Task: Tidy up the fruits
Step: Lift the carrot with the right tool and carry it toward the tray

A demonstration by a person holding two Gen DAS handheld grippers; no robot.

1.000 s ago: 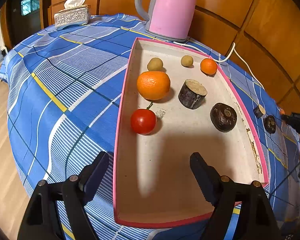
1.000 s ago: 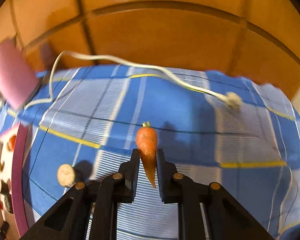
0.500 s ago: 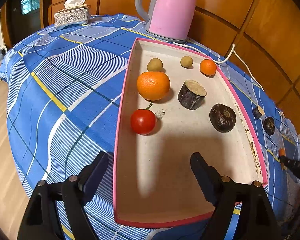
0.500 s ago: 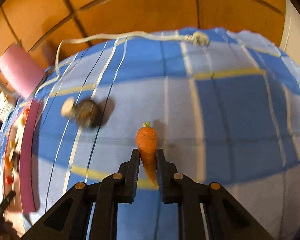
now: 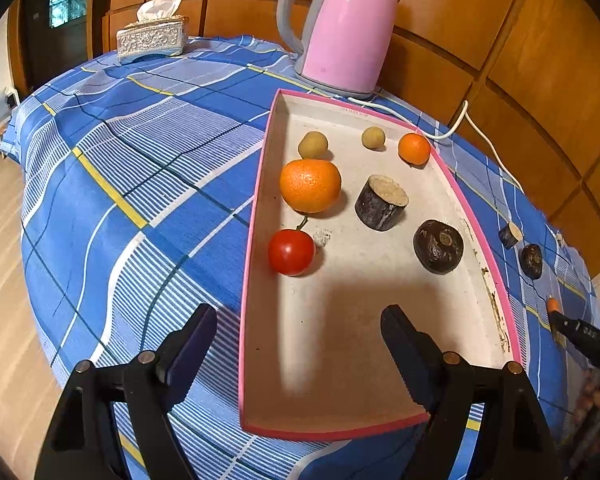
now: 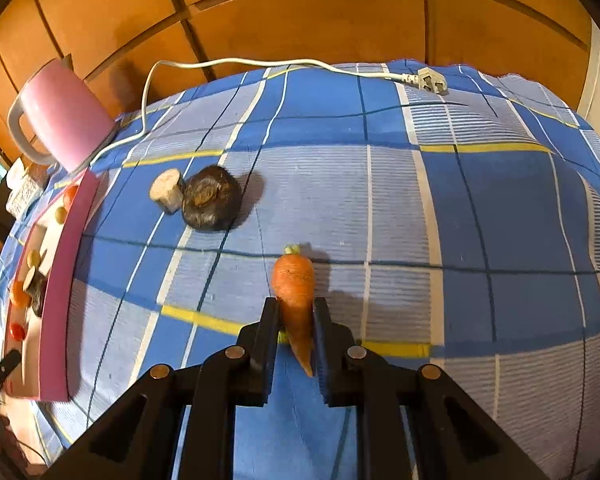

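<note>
the carrot [image 6: 295, 292] sits clamped between the fingers of the right gripper [image 6: 294, 322], leafy end forward, above the blue checked cloth [image 6: 480, 208] on the surface. ahead to its left lie a dark round root [image 6: 211, 204] and a pale-cut stub [image 6: 166, 191], touching. the pink tray [image 5: 476, 224] holds a tomato [image 5: 291, 251] and a large orange [image 5: 310, 185]. the left gripper [image 5: 298, 344] hovers over the tray's near end, fingers wide apart.

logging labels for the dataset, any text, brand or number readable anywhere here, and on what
None can be read.
Tray: a faint embossed line on the far inner wall, too small to read.
Right gripper, as seen in the left view: small pale marks, blurred.
Kettle, tissue box, plug: no text visible.
</note>
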